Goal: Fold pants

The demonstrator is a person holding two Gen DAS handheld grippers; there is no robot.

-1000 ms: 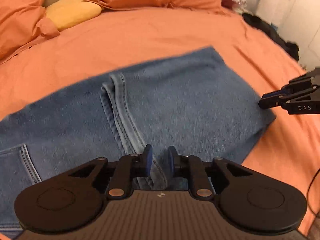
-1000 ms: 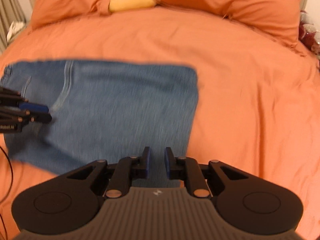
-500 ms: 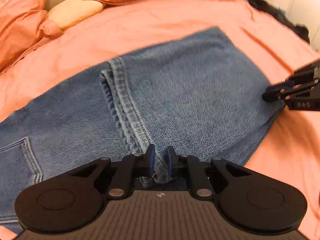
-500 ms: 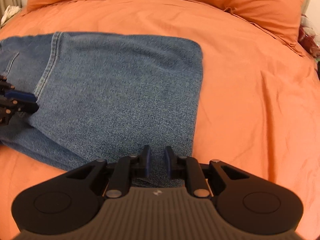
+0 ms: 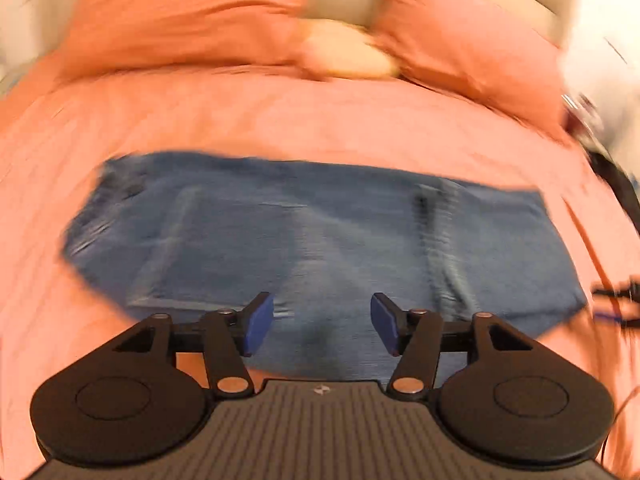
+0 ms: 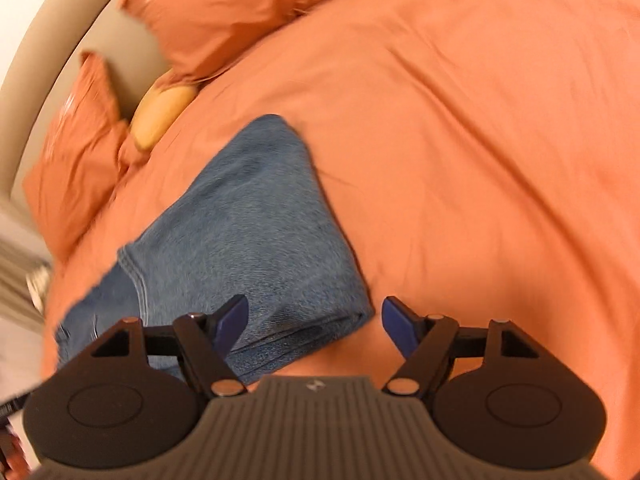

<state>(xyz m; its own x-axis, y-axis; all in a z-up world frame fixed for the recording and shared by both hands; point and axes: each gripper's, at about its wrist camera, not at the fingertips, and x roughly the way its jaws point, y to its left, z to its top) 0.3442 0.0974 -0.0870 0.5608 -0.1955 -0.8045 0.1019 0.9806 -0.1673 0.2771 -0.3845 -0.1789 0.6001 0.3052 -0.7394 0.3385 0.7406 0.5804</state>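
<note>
The blue denim pants (image 5: 320, 240) lie folded flat on the orange bed cover (image 5: 280, 120). They also show in the right wrist view (image 6: 248, 240), running diagonally. My left gripper (image 5: 322, 326) is open and empty, just above the near edge of the pants. My right gripper (image 6: 314, 326) is open and empty, over the folded near corner of the pants. In the left wrist view the right gripper shows blurred at the right edge (image 5: 616, 300), beside the pants' right end. The left wrist view is motion-blurred.
Orange pillows (image 5: 192, 20) and a yellow cushion (image 5: 348, 56) lie at the head of the bed; they also show in the right wrist view (image 6: 224, 12) (image 6: 160, 116). Dark items (image 5: 616, 184) sit at the bed's right side. A beige headboard (image 6: 72, 52) curves at the left.
Both grippers have opened and let go of the denim they held. Both have pulled back from the pants, and both views have swung round.
</note>
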